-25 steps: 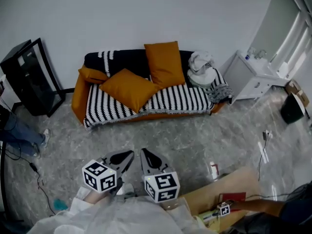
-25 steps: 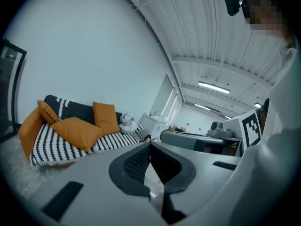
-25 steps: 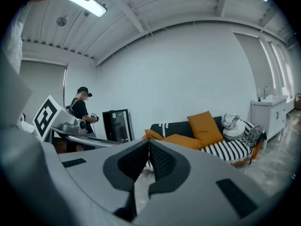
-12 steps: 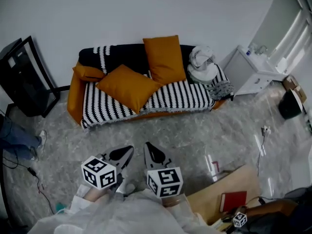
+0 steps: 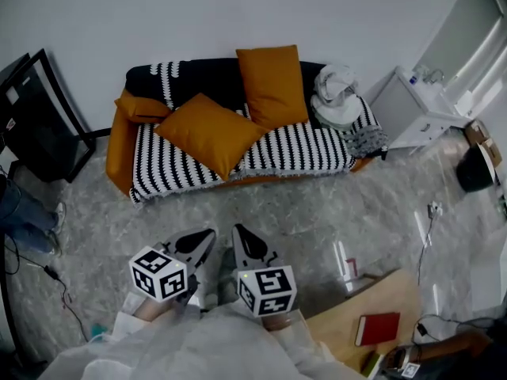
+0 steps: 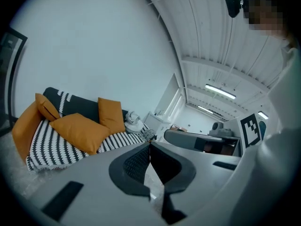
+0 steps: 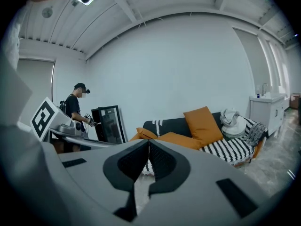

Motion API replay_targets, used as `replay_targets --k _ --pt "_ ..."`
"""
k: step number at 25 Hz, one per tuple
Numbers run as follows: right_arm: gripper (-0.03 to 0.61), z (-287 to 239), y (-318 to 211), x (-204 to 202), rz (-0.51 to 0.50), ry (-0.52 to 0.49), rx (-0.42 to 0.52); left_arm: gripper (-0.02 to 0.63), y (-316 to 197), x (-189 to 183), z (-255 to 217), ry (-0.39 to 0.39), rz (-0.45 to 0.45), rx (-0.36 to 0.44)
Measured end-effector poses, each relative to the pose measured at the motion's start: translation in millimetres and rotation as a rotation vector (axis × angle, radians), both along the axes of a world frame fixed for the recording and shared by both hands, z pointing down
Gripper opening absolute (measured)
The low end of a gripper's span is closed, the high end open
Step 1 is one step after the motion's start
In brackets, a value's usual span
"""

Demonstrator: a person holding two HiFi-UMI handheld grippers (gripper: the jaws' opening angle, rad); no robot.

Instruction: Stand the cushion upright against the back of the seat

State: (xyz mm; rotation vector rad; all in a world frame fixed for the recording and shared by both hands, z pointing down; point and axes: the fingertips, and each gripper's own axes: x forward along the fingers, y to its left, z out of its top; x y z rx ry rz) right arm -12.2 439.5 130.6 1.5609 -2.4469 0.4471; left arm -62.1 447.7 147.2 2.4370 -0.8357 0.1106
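An orange cushion (image 5: 209, 131) lies flat and slanted on the striped seat of the sofa (image 5: 301, 153); it also shows in the left gripper view (image 6: 79, 130) and the right gripper view (image 7: 179, 140). A second orange cushion (image 5: 272, 83) stands upright against the dark backrest. A smaller one (image 5: 141, 107) leans in the left corner. My left gripper (image 5: 207, 236) and right gripper (image 5: 238, 233) hover side by side over the floor, well short of the sofa. Both are shut and hold nothing.
A bundle of white cloth (image 5: 336, 93) sits at the sofa's right end. A black framed panel (image 5: 36, 117) leans on the wall at left, a white cabinet (image 5: 420, 113) stands at right. A wooden board with a red book (image 5: 380, 327) lies at the lower right.
Both grippers and my view have moved closer to the sofa. The cushions have not shifted, and the jaws stayed shut.
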Motion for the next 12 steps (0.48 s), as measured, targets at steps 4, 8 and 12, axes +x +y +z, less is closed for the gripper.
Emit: replay_targets --k 4,8,12 --pt "0.013 1.2 -36.7 -1.2 -0.027 -0.003 0.005 0.008 -35.3 2.5 5.8 -0.003 -0.017 -0.012" --pt "0.014 3.9 -83.6 6.3 -0.050 -0.001 -0.001 0.008 -79.5 12.0 9.7 -0.003 -0.032 -0.025" --pt "0.013 -2.7 -136.4 25.0 -0.063 -0.005 0.005 0.008 -127.2 26.2 4.1 -0.011 -0.050 -0.023"
